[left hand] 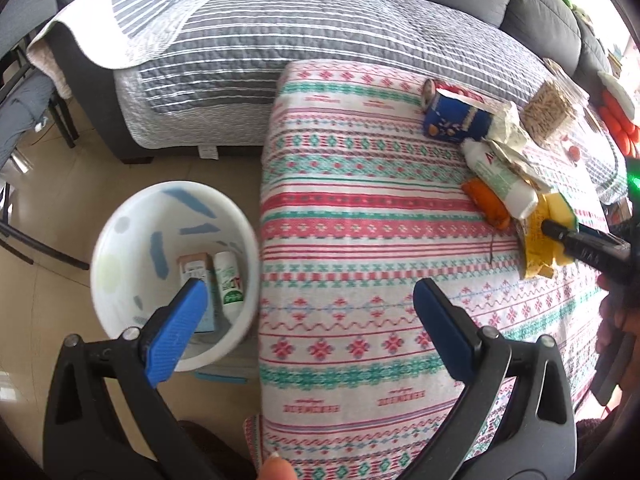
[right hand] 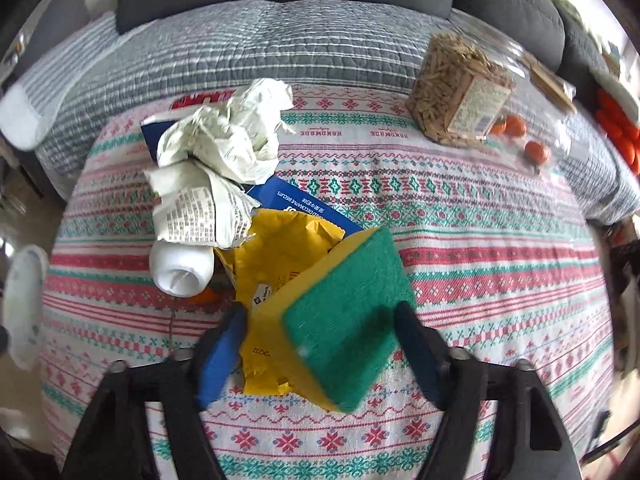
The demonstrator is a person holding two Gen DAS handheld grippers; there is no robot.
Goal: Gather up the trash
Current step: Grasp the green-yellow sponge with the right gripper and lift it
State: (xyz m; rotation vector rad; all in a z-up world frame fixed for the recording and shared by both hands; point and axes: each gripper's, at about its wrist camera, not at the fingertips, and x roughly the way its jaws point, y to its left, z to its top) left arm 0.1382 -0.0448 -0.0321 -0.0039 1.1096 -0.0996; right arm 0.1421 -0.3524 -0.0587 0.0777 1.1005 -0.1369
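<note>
So the right tool [right hand: 320, 344] sits straddling a yellow-and-green scrub sponge [right hand: 340, 320] that lies tilted on top of a crumpled yellow wrapper [right hand: 280, 256], near the front edge of the patterned surface [right hand: 480, 280]. Its jaws stand partly apart with the sponge between them; the left pad looks close to the yellow side, but it's blurry and I can't tell if the pads actually press yet, so I'd call it not gripped. The left tool [left hand: 308, 320] has its jaws wide apart with nothing in them, hanging over the left edge of the surface, with one blue pad over the white bin [left hand: 120, 248] on the floor. My guess is it's parked there because that's where stuff gets dropped; a small box and a white bottle with a green label already lie in the bin. The rest of the trash is heaped toward the middle-left of the surface: crumpled newspaper [right hand: 224, 148], a white bottle [right hand: 182, 268] on its side, a blue box [right hand: 304, 204] reading something like "decorative biscuits", upside down. The cloth has "HANDMADE" woven in. A clear jar of wooden sticks [right hand: 452, 92] stands near the far edge, and I'd say that's probably not trash.
</note>
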